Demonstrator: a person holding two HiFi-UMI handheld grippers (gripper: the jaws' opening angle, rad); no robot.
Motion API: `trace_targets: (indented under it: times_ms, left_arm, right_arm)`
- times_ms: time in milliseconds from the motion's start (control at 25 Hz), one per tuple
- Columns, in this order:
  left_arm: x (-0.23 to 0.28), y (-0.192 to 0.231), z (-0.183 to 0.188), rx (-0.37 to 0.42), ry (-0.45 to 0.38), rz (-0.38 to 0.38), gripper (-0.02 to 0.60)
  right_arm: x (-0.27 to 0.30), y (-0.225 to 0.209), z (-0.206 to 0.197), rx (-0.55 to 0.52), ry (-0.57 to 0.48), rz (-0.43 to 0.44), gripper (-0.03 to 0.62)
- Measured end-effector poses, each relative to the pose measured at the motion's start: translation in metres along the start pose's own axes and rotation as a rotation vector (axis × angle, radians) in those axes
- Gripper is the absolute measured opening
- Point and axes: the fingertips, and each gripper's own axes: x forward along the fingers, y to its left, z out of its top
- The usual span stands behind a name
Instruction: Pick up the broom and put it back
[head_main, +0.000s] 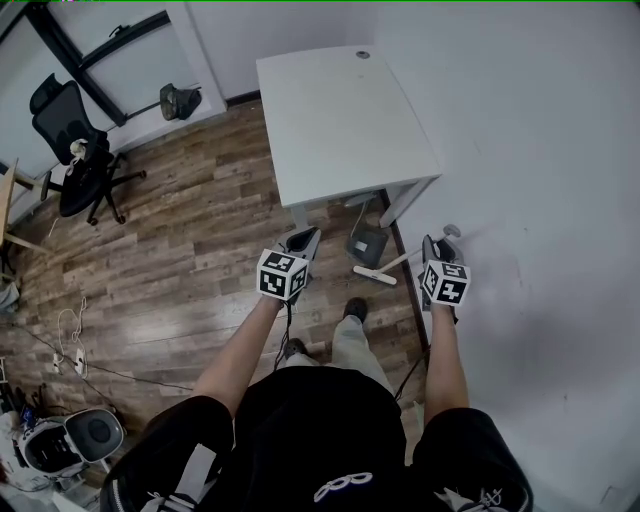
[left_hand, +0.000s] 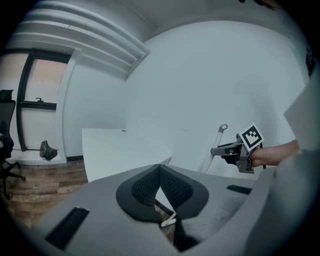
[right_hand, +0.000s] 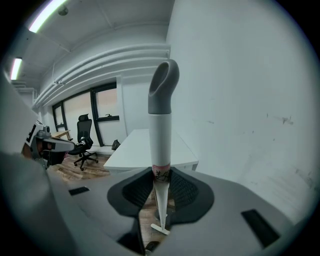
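1. I am gripping the broom's (right_hand: 161, 130) white handle between the right gripper's (right_hand: 161, 176) fingers, with its head low by the wooden floor (head_main: 200, 250), near the white desk's (head_main: 340, 110) leg.
2. I am holding the left gripper's (left_hand: 160, 169) fingers closed on nothing.

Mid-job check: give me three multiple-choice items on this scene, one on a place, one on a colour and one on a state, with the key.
1. In the head view, on which side of the desk is the chair?
A right
B left
C under it

2. What colour is the end cap of the broom?
A red
B yellow
C grey

3. What is the right gripper doing?
A shut on the broom
B open and empty
C holding a cloth

Key:
1 B: the chair stands well off to the desk's left on the wood floor.
2 C: the cap above the white handle is grey.
3 A: the handle runs between its jaws, and they clamp it.
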Motion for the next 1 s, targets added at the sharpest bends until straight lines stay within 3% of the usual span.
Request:
trace_targets:
  times_ms: [400,1000]
  left_arm:
    - [0.058,0.005,0.022,-0.010,0.010,0.020,0.011]
    - [0.123,0.006,0.020,-0.038,0.038,0.069,0.011]
  right_arm:
    - [0.051,-0.038,0.002,-0.005,0.044,0.024,0.114]
    - [0.138,-0.073,-0.031,-0.016,0.141,0.088,0.115]
